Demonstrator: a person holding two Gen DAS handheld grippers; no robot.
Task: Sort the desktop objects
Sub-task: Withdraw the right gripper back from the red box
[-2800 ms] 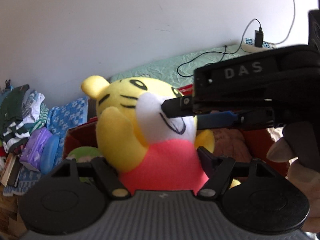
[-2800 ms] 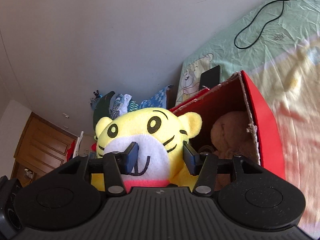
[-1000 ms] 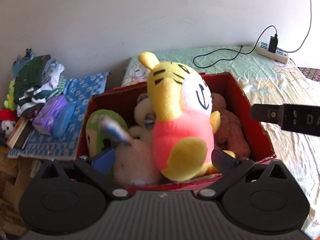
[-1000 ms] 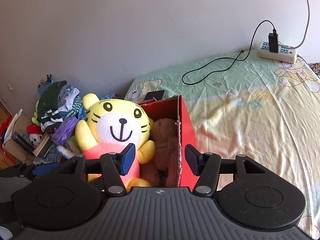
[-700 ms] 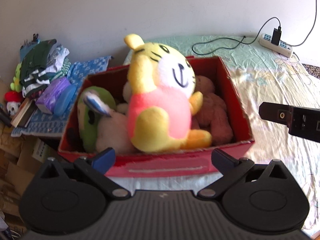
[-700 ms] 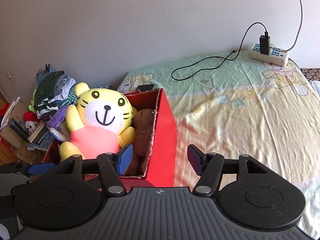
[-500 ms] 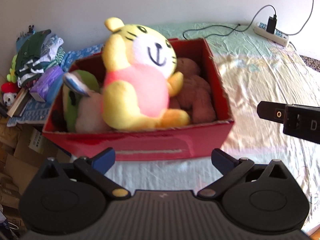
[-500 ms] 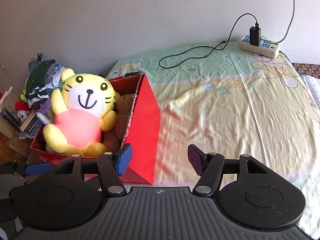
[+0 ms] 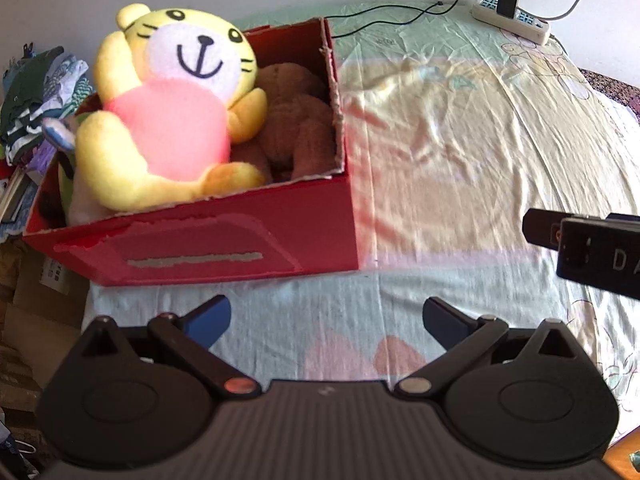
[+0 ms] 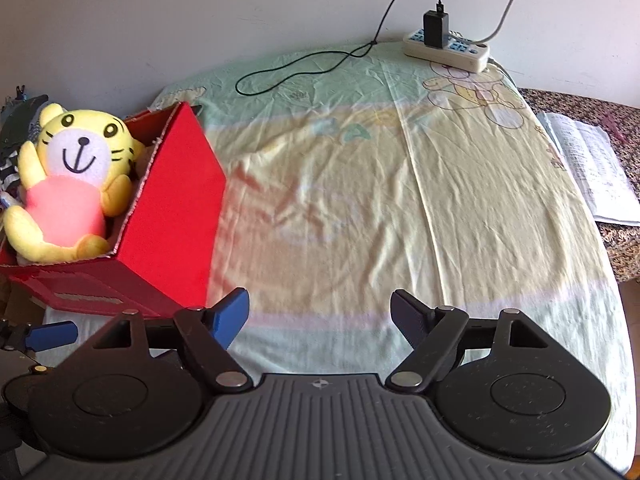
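Box: red cardboard box is sitting at left of frame, holding yellow plush tiger in pink shirt and brown plush toy.
Left gripper: is hovering spread wide, empty.
Right gripper: is opening, nothing between.

The brown plush is half buried behind the yellow tiger toy, so no idea what animal it is. The green toy barely peeks out of the red box. The clothes pile runs off the left edge.
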